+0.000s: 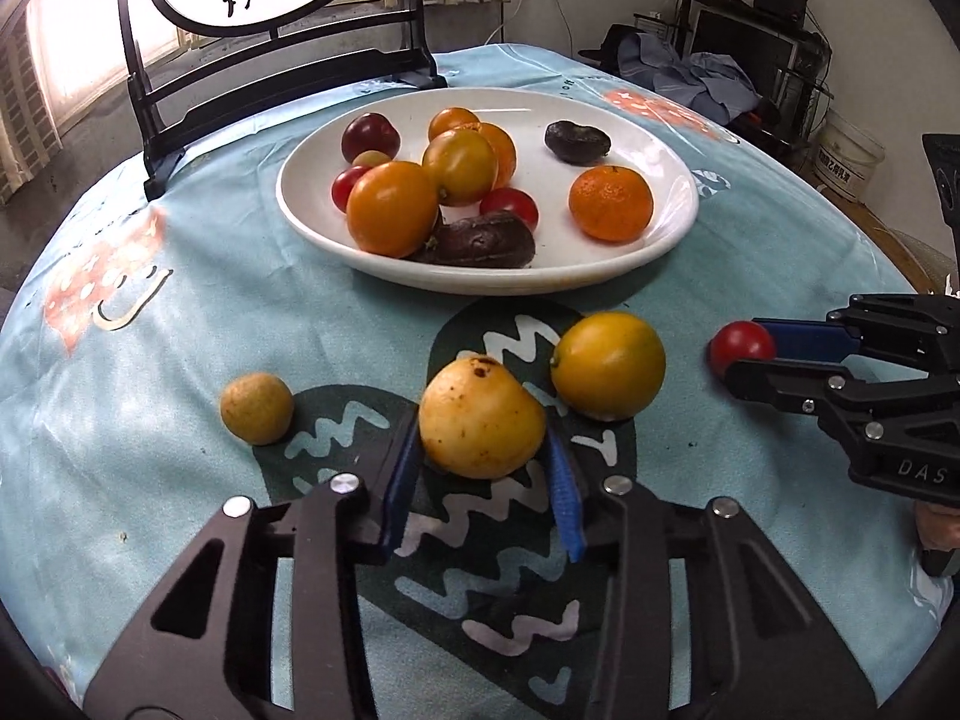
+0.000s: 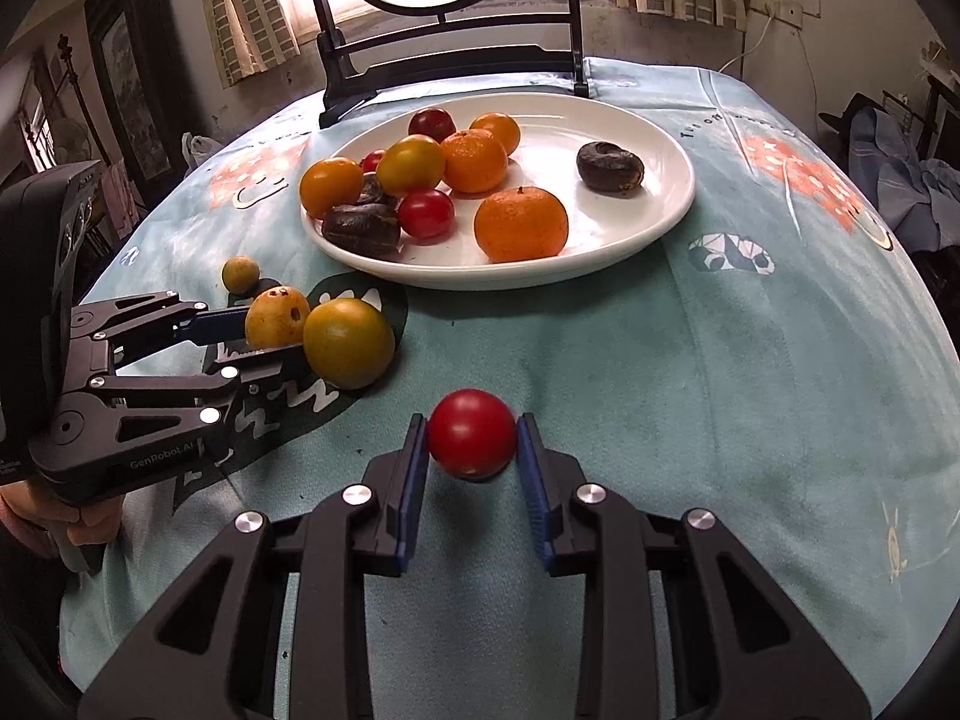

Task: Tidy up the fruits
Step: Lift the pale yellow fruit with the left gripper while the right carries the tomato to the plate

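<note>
Your left gripper (image 1: 483, 468) is clamping a speckled yellow loquat (image 1: 480, 418), with both blue pads pressing against its sides. Just beyond the right fingertip, a yellow-green round fruit (image 1: 608, 365) is sitting on the tablecloth (image 1: 180, 324), close beside the loquat; whether the two are touching cannot be told. Off to the left of the fingers, a small tan longan (image 1: 257, 408) is lying apart from everything else.

Your right gripper (image 2: 472, 450) is clamping a red cherry tomato (image 2: 471, 434) between its blue pads; a shadow is showing on the cloth under the tomato, but whether it is clear of the cloth cannot be told.

Ahead of both grippers, the white plate (image 1: 630, 264) is holding the sorted fruit: a mandarin (image 1: 611, 203) standing alone toward the right, a dark wrinkled fruit (image 1: 577, 142) behind it, and a cluster on the left made of orange-yellow round fruits, cherry tomatoes, a dark red plum (image 1: 370, 136) and another dark wrinkled piece (image 1: 480, 240). Beyond the plate, a black wooden stand (image 1: 270, 72) is carrying a round painted panel.
</note>
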Demonstrator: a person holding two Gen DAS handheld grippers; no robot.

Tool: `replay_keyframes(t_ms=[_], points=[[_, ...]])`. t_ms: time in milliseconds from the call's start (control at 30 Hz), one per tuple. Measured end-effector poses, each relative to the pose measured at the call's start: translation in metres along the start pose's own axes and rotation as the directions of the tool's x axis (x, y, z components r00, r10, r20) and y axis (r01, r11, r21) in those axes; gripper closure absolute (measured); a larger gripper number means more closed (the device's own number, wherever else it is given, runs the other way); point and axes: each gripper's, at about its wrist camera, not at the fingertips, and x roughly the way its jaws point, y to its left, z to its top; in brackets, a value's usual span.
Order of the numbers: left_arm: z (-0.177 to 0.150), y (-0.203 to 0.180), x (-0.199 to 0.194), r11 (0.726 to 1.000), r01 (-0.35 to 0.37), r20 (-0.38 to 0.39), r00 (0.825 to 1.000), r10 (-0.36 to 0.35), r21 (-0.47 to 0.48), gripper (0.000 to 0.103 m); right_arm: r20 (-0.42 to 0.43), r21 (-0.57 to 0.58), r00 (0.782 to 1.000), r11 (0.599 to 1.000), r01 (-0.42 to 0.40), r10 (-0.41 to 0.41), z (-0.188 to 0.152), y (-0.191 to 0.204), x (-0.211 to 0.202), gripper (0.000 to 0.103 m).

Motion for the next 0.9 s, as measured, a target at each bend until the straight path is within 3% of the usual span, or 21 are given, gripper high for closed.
replay_keyframes(t_ms=[167, 400, 533, 700, 900], points=[[-0.009, -0.003, -0.015, 1.000, -0.005, 0.023, 1.000, 0.005, -0.017, 0.064, 0.012, -0.004, 1.000, 1.000, -0.003, 0.003, -0.001, 0.000, -0.002, 0.073], [-0.007, -0.010, -0.056, 0.998, 0.047, 0.159, 0.987, -0.040, -0.042, 0.064, 0.094, -0.012, 0.995, 1.000, -0.028, 0.030, 0.003, 0.003, -0.016, 0.073], [0.014, -0.008, -0.061, 0.995, 0.068, 0.216, 0.975, -0.050, -0.078, 0.064, 0.181, -0.010, 0.983, 1.000, -0.025, 0.026, 0.012, 0.004, -0.025, 0.073], [0.058, -0.003, -0.041, 0.993, 0.049, 0.221, 0.975, -0.024, -0.109, 0.064, 0.265, 0.009, 0.964, 1.000, -0.003, 0.001, 0.038, 0.001, -0.023, 0.073], [0.098, 0.005, -0.008, 0.993, 0.024, 0.196, 0.981, 0.000, -0.118, 0.064, 0.284, 0.087, 0.958, 0.996, 0.021, -0.045, 0.074, -0.021, -0.003, 0.073]])
